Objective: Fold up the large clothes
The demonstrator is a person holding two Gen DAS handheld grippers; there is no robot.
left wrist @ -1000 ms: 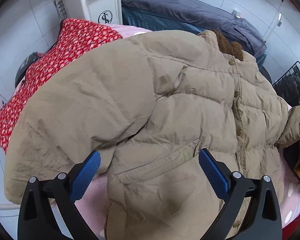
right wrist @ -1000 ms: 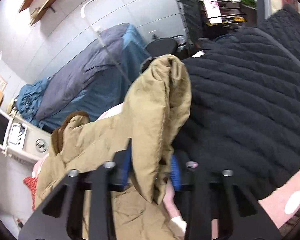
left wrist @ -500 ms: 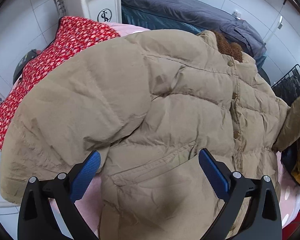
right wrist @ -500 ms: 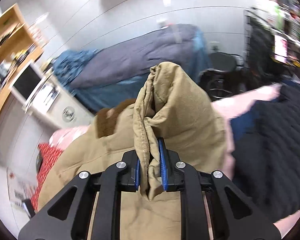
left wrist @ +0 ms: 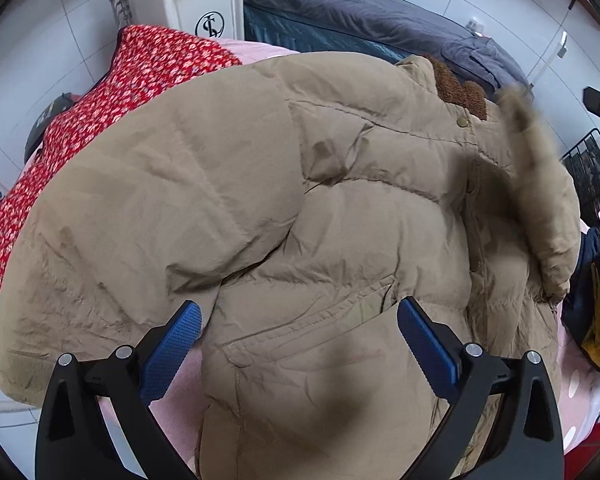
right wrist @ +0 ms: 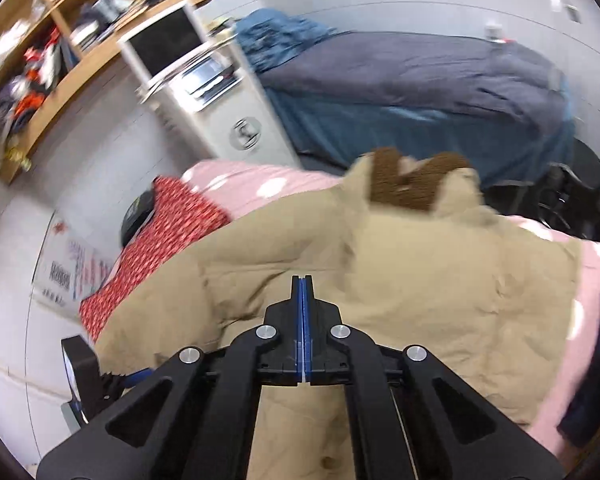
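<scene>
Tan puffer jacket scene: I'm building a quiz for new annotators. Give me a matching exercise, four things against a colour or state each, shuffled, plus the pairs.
Things:
1. tan puffer jacket
2. left tool
3. right tool
4. floral garment

States:
A. jaws shut, nothing between them
B. red, lying partly under the jacket
C. jaws wide open above the jacket
D. spread on the pink spotted cover, brown collar lining showing

Pairs: 1-D, 2-C, 3-A, 4-B

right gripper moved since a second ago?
Yes. The right gripper, now shut and empty, swung left from the black knit, across the tan coat toward the white cabinet.
</scene>
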